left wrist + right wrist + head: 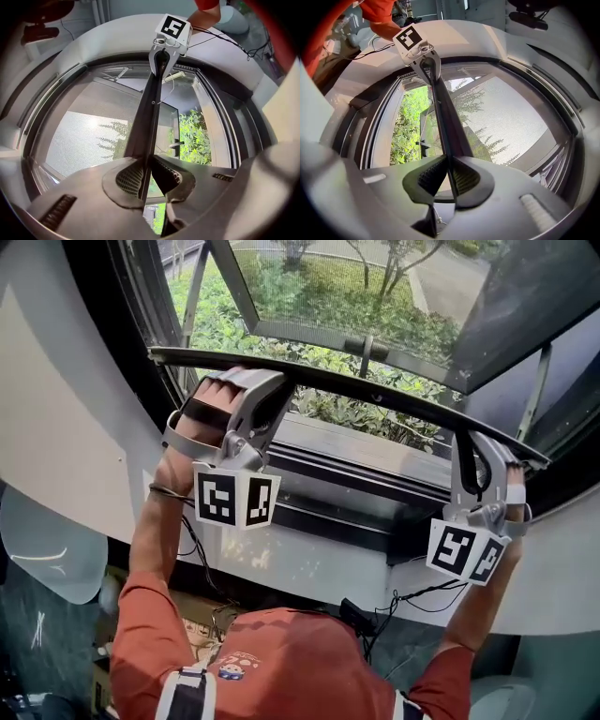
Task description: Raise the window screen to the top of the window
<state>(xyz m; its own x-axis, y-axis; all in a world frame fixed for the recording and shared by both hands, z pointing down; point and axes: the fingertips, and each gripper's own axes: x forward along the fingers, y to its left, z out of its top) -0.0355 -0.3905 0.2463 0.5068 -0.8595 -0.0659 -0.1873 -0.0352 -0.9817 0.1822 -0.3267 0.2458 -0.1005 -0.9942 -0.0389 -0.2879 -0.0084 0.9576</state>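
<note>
The window screen's dark bottom bar (375, 395) runs across the window, lifted above the sill. My left gripper (270, 382) is shut on the bar near its left end, and my right gripper (473, 440) is shut on it near the right end. In the left gripper view the bar (152, 108) runs from my pinching left gripper (146, 176) to the right gripper's marker cube (173, 28), with the grey mesh (89, 136) to one side. The right gripper view shows the right gripper (449, 176) clamping the bar (440, 112) beside the mesh (506, 122).
Beyond the bar an open glass sash with a dark handle (366, 348) leans outward over green plants (281, 296). The dark sill tracks (356, 460) lie below the bar. Black cables (412, 596) hang under the sill. White curved wall (56, 409) frames the window.
</note>
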